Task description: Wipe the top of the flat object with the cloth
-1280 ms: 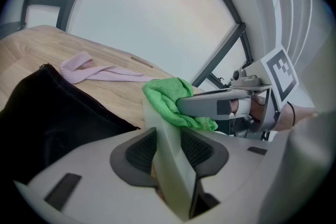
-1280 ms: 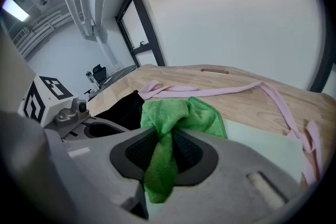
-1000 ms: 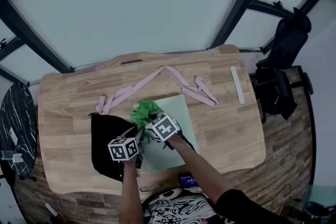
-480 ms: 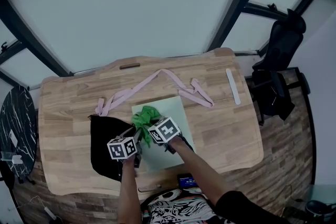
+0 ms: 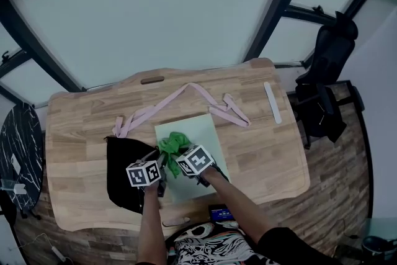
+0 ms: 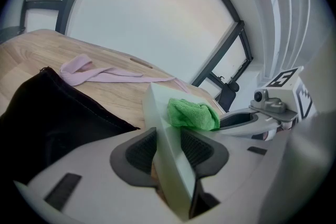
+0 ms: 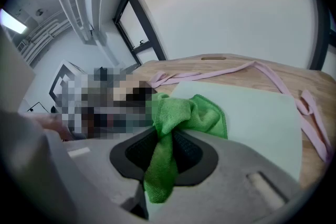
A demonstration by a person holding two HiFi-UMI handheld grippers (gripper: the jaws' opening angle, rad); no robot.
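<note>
Left tongs (image 6: 168,148) clamped on the pale flat board (image 6: 157,113); right tongs (image 7: 165,150) pinching the green cloth (image 7: 191,113).
The cloth sits bunched on the board's left part, on the wooden table (image 5: 80,115). I'd press it flatter and sweep steadily while bracing the board. Since a second ago, it has slid from the far corner toward me.

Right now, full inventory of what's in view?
table: 1, light wood, centre
flat board: 1, pale green, near middle of table
cloth: 1, green, on the board
fabric: 1, black, on table left of board
strap: seemingly 1, pink, on table beyond board
strip: 1, white, table's right end
chair: 1, black, right of table
side table: 1, dark, left of table
left tongs: 1, grey, shut on board's edge
right tongs: 1, grey, shut on cloth
</note>
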